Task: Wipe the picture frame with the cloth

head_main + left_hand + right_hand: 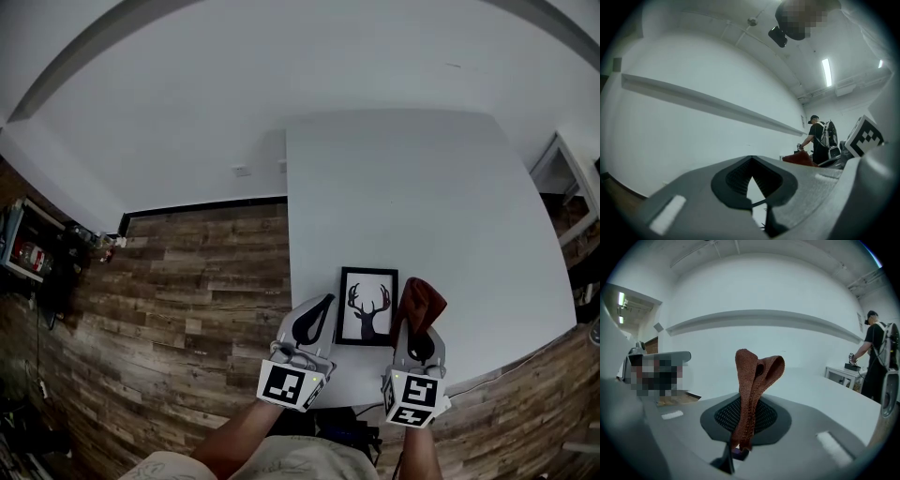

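Clamping the cloth (753, 390), the right gripper (737, 452) flanks a picture frame (367, 307) shown overhead.

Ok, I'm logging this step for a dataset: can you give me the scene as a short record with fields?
table: white, frame lying near its front edge
picture frame: black, deer print, between the two grippers
cloth: reddish-brown, folded, sticking up from the right jaws
right gripper: shut on the cloth
left gripper: shut, empty, left of the frame
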`<state>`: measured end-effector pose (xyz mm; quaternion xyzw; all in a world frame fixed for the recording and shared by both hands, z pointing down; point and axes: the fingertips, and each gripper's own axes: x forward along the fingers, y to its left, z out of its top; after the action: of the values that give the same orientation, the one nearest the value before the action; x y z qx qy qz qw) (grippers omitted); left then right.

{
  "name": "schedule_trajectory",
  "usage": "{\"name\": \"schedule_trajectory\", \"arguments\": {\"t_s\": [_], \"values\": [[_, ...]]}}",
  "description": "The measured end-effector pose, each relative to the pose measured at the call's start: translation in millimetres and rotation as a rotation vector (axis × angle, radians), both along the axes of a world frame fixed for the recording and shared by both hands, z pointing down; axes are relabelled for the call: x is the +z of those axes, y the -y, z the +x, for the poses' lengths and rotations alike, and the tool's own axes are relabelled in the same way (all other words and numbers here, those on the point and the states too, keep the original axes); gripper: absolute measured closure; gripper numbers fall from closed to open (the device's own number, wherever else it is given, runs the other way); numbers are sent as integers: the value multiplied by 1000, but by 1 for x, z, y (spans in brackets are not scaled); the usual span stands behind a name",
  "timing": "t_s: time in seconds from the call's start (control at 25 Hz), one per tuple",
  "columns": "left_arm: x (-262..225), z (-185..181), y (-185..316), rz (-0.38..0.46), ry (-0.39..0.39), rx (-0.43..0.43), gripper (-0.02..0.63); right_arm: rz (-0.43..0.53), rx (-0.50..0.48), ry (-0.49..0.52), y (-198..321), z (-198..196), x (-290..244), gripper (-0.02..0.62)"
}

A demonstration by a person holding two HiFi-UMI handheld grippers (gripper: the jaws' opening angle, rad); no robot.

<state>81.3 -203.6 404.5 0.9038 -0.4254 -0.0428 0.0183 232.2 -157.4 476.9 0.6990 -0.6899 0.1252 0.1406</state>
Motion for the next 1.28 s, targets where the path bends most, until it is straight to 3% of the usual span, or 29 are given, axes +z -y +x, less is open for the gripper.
{"name": "schedule_trajectory", "arguments": {"t_s": [0.16,0.52,0.88,1.08,1.28], "values": [[4,-5,11,-9,-5,1,605,-89,-31,25,22,-11,18,534],[27,-25,25,-77,-6,4,605,-449,-113,199,74,-51,88,534],[36,-45,32,-96,-32,-13,605,-688,-181,290,101,-91,128,534],[41,-53,35,-114,-49,-23,603,-763,-185,259,110,-97,144,535],[47,-55,36,-133,-56,-23,605,-779,-175,255,111,-94,148,535]]}}
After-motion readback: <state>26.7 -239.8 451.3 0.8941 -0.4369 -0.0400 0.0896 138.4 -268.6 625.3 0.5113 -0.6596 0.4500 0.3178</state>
